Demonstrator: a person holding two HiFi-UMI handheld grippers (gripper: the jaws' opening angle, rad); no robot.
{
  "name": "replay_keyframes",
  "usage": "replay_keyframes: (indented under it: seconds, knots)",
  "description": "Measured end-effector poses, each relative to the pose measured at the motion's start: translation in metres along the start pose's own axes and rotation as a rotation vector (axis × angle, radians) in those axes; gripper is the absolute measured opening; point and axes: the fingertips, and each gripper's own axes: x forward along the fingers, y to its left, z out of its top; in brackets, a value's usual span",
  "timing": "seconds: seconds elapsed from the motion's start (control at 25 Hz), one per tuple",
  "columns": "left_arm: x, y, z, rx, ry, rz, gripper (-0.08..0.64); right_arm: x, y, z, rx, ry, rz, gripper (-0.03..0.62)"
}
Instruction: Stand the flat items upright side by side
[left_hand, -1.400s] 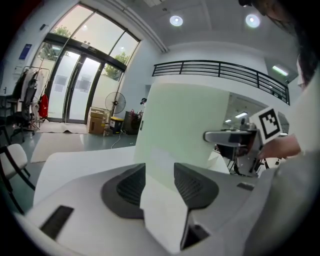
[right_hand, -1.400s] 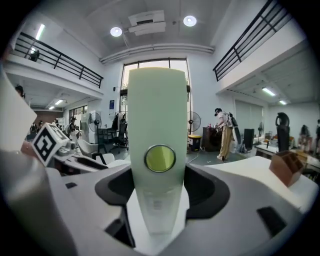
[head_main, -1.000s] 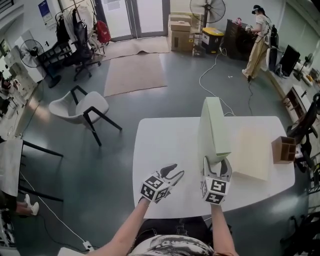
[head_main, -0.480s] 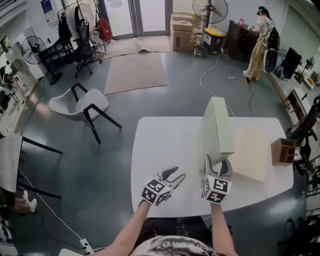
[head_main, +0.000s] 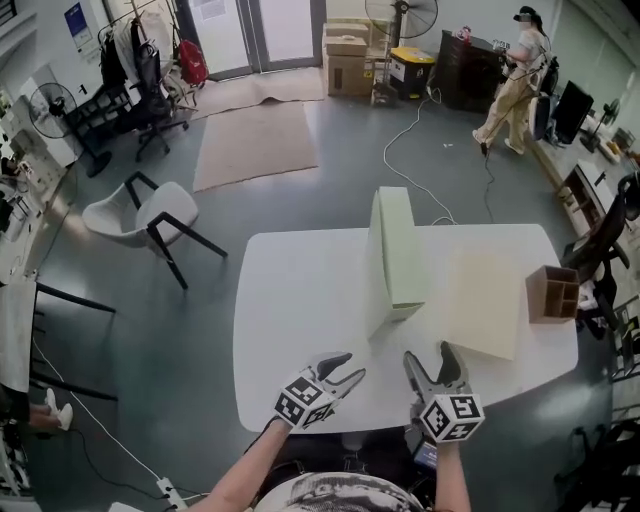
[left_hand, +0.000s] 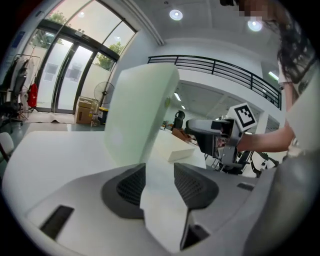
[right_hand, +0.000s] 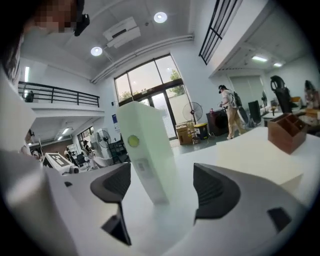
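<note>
A pale green flat box (head_main: 393, 258) stands upright on its edge on the white table (head_main: 300, 330), free of both grippers. It also shows in the left gripper view (left_hand: 137, 115) and the right gripper view (right_hand: 147, 150). A cream flat box (head_main: 483, 300) lies flat to its right. My right gripper (head_main: 428, 362) is near the table's front edge, well back from the green box; its jaws have just been opening and nothing is between them. My left gripper (head_main: 340, 368) is open and empty beside it.
A small brown wooden organiser (head_main: 552, 293) sits at the table's right edge. A white chair (head_main: 135, 215) stands on the floor to the left. A person (head_main: 510, 85) stands far back right, near cartons (head_main: 348, 60) and a fan.
My right gripper let go of the green box and drew back to the table's front edge, jaws wider. The box stays standing. My left gripper shifted slightly back too.
</note>
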Motion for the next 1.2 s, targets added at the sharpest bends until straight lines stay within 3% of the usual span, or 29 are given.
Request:
replay_keyframes:
  seconds: [0.2, 0.4, 0.64, 0.84, 1.0, 1.2]
  knots:
    - [0.074, -0.071, -0.002, -0.003, 0.06, -0.084, 0.215, -0.038, -0.108, -0.013, 0.059, 0.062, -0.06, 0.382]
    - [0.152, -0.11, 0.009, -0.081, 0.06, -0.032, 0.252, -0.05, -0.204, 0.006, 0.073, 0.082, -0.047, 0.382]
    - [0.21, -0.094, 0.024, -0.341, 0.013, 0.127, 0.313, -0.02, -0.31, 0.033, 0.105, 0.116, -0.039, 0.382]
    - [0.232, -0.065, 0.017, -0.528, -0.008, 0.278, 0.356, 0.034, -0.384, 0.033, 0.247, 0.172, -0.047, 0.407]
    - [0.242, -0.053, 0.007, -0.605, -0.004, 0.329, 0.365, 0.073, -0.412, 0.037, 0.344, 0.214, -0.066, 0.443]
    - [0.254, -0.05, 0.005, -0.617, -0.01, 0.328, 0.365, 0.101, -0.431, 0.025, 0.459, 0.258, -0.099, 0.451]
